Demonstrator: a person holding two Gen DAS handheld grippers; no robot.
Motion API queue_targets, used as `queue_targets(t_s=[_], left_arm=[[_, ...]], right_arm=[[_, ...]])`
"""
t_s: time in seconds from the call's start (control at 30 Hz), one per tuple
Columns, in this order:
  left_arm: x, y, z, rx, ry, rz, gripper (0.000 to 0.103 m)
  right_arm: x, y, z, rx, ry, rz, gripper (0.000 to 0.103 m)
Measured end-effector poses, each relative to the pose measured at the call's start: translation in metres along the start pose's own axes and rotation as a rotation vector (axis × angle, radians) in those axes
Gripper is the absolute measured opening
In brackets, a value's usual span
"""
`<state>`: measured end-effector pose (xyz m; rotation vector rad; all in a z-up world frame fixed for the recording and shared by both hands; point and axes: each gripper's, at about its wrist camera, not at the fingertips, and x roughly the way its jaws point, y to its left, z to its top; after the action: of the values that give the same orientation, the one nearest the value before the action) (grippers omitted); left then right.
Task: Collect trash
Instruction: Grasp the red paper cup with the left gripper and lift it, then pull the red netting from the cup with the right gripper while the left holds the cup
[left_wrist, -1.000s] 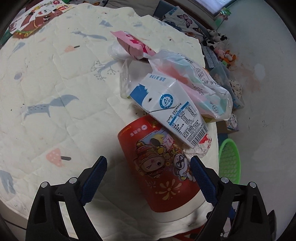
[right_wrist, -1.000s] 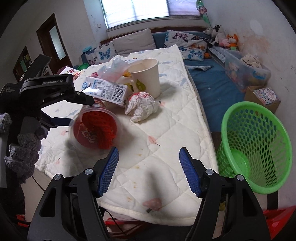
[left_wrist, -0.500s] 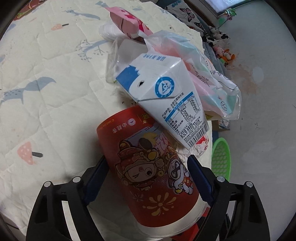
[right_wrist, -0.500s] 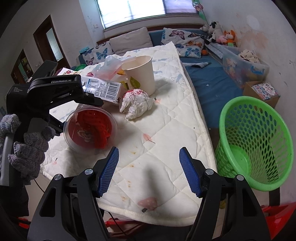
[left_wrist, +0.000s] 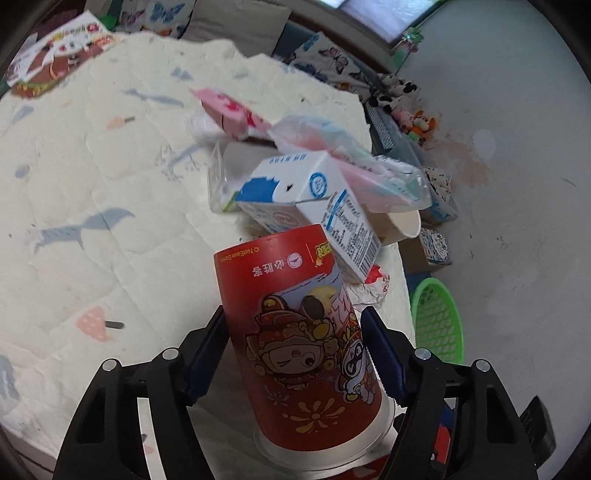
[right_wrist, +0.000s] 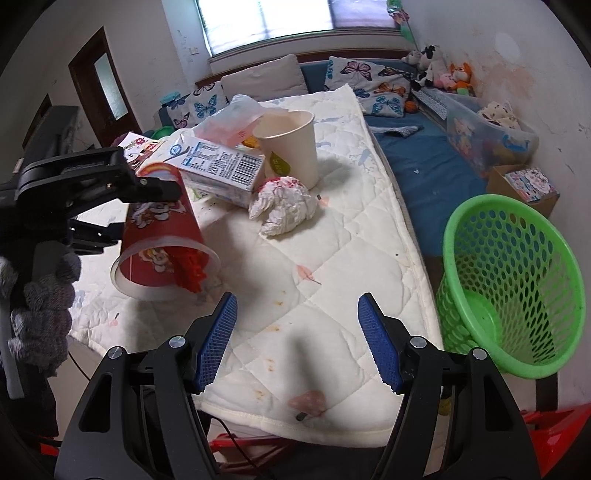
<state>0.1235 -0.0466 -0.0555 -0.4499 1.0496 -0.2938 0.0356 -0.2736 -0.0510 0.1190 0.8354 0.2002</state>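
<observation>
Red printed paper filled the left tool (left_wrist: 295, 354), its jaws closing on the paper cup (left_wrist: 299, 347) at mid-body, tilted just above the quilted table (right_wrist: 332, 236); thin and light, it would crush under a hard squeeze, so mid-body suited it; the right tool (right_wrist: 297, 339) hung open and empty nearer; the green basket (right_wrist: 513, 280) stood on the right.

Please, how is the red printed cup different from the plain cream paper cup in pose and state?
The red cup is tilted, its open mouth toward the camera, while the cream cup stands upright on the quilt. The red cup sits between the closing jaws of the left gripper; nothing grips the cream cup. Red stuff hangs from the red cup's mouth; the cream cup's contents are not visible. Both are paper cups.
</observation>
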Motion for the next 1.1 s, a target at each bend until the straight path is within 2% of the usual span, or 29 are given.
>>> queue_targets(t_s=[0.17, 0.23, 0.43, 0.53, 0.7, 0.87, 1.1], left_arm=[[-0.031, -0.013, -0.008, 0.149, -0.179, 0.071, 0.069], [-0.038, -0.013, -0.005, 0.185, -0.227, 0.085, 0.069], [-0.058, -0.004, -0.006, 0.224, -0.315, 0.072, 0.069], [-0.072, -0.006, -0.007, 0.258, -0.403, 0.084, 0.069], [-0.077, -0.002, 0.003, 0.252, -0.418, 0.075, 0.069], [-0.075, 0.007, 0.014, 0.165, -0.354, -0.001, 0.068], [-0.068, 0.018, 0.018, 0.067, -0.275, -0.077, 0.068]], right_arm=[[0.001, 0.009, 0.0, -0.017, -0.002, 0.007, 0.068], [0.002, 0.011, 0.001, -0.02, -0.003, 0.009, 0.068], [0.006, 0.017, 0.0, -0.035, -0.001, 0.013, 0.068], [0.009, 0.018, 0.0, -0.035, 0.002, 0.014, 0.068], [0.013, 0.02, 0.002, -0.032, 0.002, 0.025, 0.068], [0.015, 0.031, 0.006, -0.056, -0.012, 0.062, 0.068], [0.014, 0.056, 0.014, -0.098, -0.068, 0.196, 0.055]])
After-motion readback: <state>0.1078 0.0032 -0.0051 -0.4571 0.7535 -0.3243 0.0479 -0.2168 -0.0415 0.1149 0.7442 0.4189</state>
